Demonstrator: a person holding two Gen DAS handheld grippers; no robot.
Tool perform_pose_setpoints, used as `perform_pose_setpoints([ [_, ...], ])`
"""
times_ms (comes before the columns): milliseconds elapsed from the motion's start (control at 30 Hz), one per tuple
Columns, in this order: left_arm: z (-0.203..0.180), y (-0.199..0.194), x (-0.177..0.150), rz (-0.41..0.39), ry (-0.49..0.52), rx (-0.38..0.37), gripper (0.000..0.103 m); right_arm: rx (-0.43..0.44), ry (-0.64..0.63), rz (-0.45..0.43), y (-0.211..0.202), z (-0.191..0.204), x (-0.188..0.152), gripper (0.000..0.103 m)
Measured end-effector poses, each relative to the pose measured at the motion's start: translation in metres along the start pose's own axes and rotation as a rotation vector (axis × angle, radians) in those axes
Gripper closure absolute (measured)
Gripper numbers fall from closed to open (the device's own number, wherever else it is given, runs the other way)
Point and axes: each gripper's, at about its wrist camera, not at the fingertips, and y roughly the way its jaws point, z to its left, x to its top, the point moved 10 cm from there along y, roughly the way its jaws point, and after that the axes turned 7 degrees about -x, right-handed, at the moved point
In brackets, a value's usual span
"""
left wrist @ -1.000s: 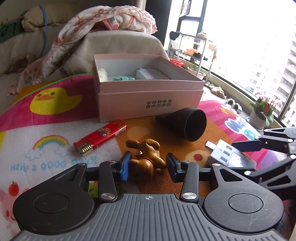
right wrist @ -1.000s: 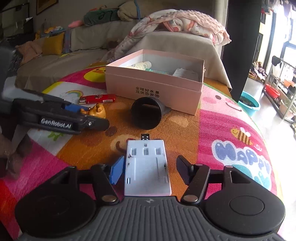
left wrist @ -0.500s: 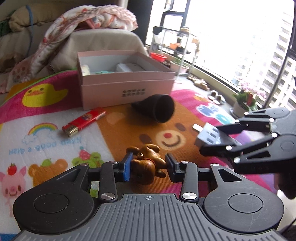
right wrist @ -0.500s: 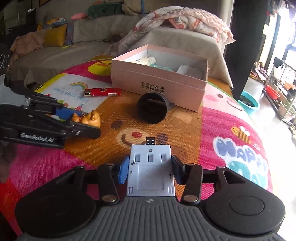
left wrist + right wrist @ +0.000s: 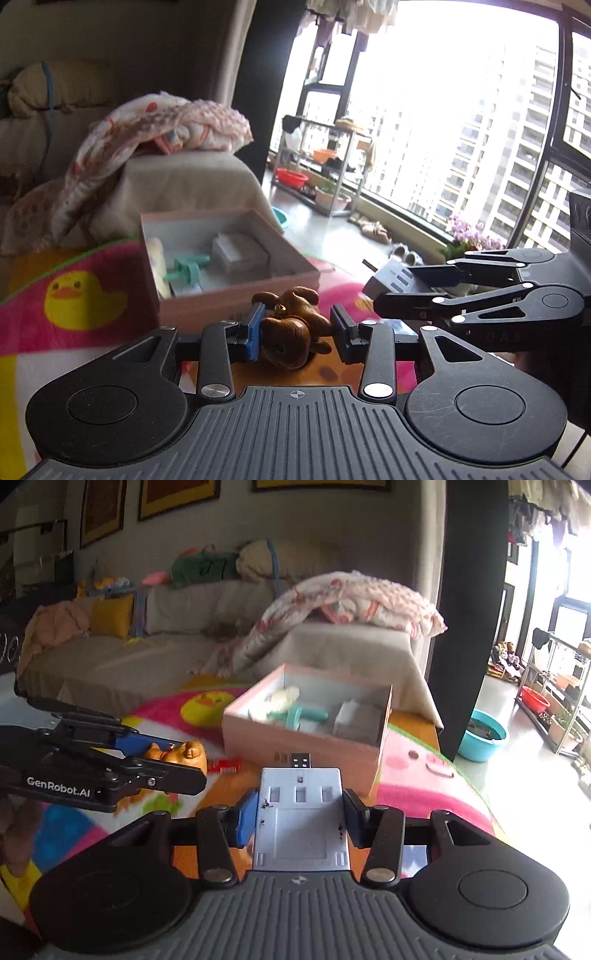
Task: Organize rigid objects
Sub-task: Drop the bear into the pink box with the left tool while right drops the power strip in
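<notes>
My left gripper (image 5: 297, 328) is shut on a small brown dog figure (image 5: 288, 332) and holds it in the air, just in front of the open pink box (image 5: 207, 314). My right gripper (image 5: 300, 819) is shut on a flat white USB card device (image 5: 301, 812), plug pointing at the pink box (image 5: 295, 746). In the right wrist view the left gripper (image 5: 184, 760) with the brown dog figure (image 5: 186, 751) hangs to the left. In the left wrist view the right gripper (image 5: 406, 291) holds the white device (image 5: 391, 275) to the right.
The box holds a teal item (image 5: 188, 267), a cream tube (image 5: 159, 266) and a small white carton (image 5: 240, 253). A red lighter (image 5: 223, 765) lies on the colourful mat (image 5: 74, 295). Behind stands a sofa with a blanket (image 5: 351, 605); a teal basin (image 5: 484, 734) sits on the floor.
The right gripper closed on the white device. Both grippers then rose off the mat with their objects and tilted up; the black cup has dropped out of sight.
</notes>
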Motion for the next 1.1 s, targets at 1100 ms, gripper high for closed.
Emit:
perform_pose_setpoints([
  [1100, 0.134, 0.034, -0.045, 0.108, -0.239, 0.161, 0.059, -0.096, 0.227, 0.188, 0.092, -0.041, -0.077, 0.017],
])
